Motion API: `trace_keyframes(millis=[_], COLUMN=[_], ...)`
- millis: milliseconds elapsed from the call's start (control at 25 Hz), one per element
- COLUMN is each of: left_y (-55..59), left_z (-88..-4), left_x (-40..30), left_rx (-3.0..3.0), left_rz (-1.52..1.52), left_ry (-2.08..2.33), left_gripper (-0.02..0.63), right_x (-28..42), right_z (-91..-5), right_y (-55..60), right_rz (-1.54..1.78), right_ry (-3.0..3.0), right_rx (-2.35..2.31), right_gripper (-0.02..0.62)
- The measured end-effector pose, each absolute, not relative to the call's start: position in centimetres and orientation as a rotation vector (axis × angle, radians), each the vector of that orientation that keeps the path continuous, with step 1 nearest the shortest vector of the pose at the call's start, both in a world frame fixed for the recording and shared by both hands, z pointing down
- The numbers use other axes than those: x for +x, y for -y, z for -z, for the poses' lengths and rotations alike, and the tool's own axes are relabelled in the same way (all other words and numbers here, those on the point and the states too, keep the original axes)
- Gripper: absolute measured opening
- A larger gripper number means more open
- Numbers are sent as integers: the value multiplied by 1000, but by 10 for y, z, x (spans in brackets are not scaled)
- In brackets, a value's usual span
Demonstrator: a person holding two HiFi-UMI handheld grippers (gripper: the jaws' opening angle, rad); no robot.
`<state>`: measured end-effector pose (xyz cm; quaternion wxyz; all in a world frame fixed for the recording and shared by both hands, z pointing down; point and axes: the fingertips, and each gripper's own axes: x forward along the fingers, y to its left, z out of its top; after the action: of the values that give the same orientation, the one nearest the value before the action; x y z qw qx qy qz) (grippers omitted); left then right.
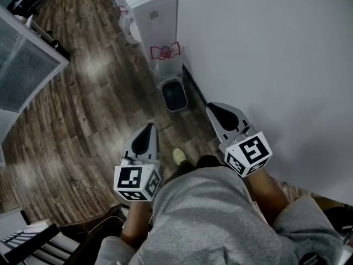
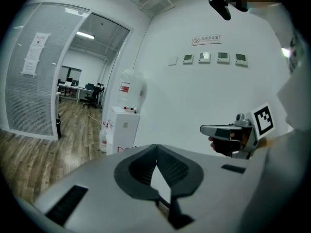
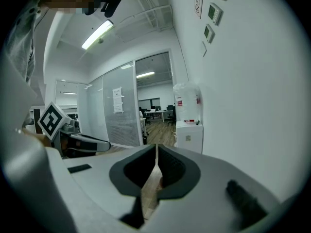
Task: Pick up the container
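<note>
Both tongs, left (image 2: 156,147) and right (image 3: 156,146), are closed and empty, so nothing is picked up yet; the likely container (image 1: 174,95), a grey bin, stands on the floor (image 1: 83,120) ahead of me, unreached.

Head view: from above, facing steeply down, close over left tongs (image 1: 150,127) and right tongs (image 1: 214,108), wooden floor (image 1: 83,104) beyond. Gripper views: low behind own tongs, facing forward beside the white wall (image 1: 265,48), each catching the other tongs at mid frame edge. Shared by all three: water dispenser (image 1: 151,15).
</note>
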<state>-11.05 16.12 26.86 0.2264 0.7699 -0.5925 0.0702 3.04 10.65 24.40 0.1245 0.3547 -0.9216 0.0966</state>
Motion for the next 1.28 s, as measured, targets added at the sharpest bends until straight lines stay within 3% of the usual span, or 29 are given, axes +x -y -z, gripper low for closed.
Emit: trace_keyframes(millis=[1280], left_y=[-64], left_z=[-287], left_x=[-129], left_rx=[2060], left_rz=[-228], left_ry=[1657], left_gripper=[15], right_x=[22], right_z=[-267], right_y=[1], right_rz=[-313], right_ry=[2667], right_rx=[1029], right_gripper=[32])
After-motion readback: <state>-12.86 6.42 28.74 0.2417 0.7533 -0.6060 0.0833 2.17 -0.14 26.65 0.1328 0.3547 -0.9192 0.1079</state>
